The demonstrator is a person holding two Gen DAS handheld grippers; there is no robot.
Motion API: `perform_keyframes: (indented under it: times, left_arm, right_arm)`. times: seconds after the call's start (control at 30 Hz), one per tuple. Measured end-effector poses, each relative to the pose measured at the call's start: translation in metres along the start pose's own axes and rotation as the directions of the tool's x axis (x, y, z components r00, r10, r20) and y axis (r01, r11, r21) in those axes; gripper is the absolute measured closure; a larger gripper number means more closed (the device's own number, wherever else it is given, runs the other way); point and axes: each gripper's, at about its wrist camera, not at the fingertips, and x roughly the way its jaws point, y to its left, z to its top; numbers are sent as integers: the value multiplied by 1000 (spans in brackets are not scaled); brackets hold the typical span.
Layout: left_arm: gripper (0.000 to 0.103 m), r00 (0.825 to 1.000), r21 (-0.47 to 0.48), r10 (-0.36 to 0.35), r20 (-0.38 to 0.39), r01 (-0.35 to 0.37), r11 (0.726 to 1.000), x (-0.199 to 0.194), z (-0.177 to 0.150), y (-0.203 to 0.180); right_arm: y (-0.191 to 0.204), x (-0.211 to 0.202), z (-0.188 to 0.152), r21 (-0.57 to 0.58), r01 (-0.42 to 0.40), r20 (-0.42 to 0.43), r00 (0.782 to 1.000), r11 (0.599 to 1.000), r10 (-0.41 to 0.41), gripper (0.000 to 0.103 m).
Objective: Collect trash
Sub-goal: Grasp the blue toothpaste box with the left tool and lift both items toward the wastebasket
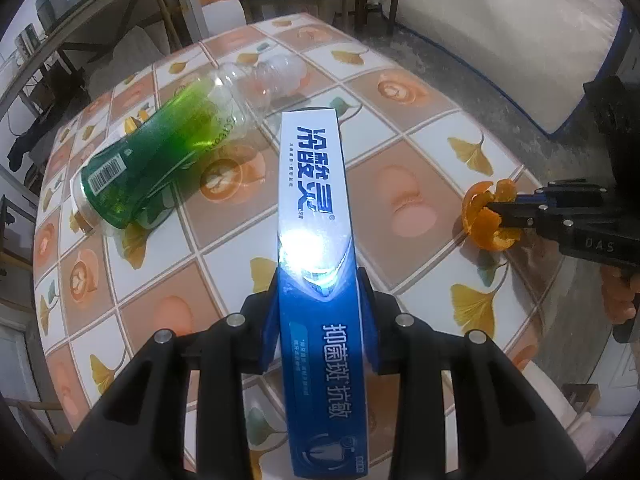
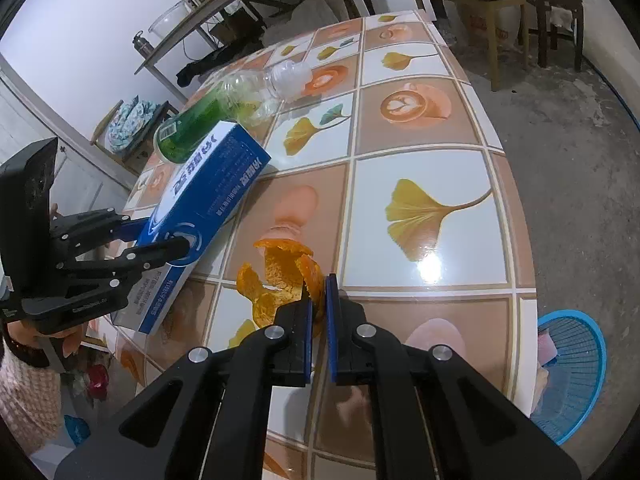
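My left gripper is shut on a long blue and white toothpaste box, its pads pressing the box's two long sides. The right wrist view shows the box held tilted over the table's left part. My right gripper is shut on an orange peel, pinching one flap while the rest of the peel lies on the tablecloth. In the left wrist view the peel sits at the right with the right gripper on it. A green bottle and a clear bottle lie on their sides beyond the box.
The table has a glossy cloth with leaf and coffee-cup squares. A blue plastic basket stands on the floor by the table's right edge. Chairs and a shelf with clutter stand at the back. A person's hand holds each gripper.
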Motion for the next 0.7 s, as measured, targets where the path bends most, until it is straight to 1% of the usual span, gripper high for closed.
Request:
perform_keyframes:
  times: [0.2,0.47,0.6,0.7]
  left_arm:
    - [71,1000,11,-7,26,7,1000,-13,0,-10]
    - [71,997,47,-24,74,20,999,-36,7,-34]
    - [71,994,76,-49,101,42,996,-48,16,-54]
    - [71,989,106,-76,125,63,992,-55,24,-76]
  right_arm:
    - [-1,-12,-2,6,-8,25,1000,1000,8,97]
    - [-10,-44,-9,28,-12,90,996,1000,10,97]
    - [-22,-65,-16,50,-3,128,992,999,-3,97]
    - [-38,-88,-26,79,16,165,986,997,-29,97]
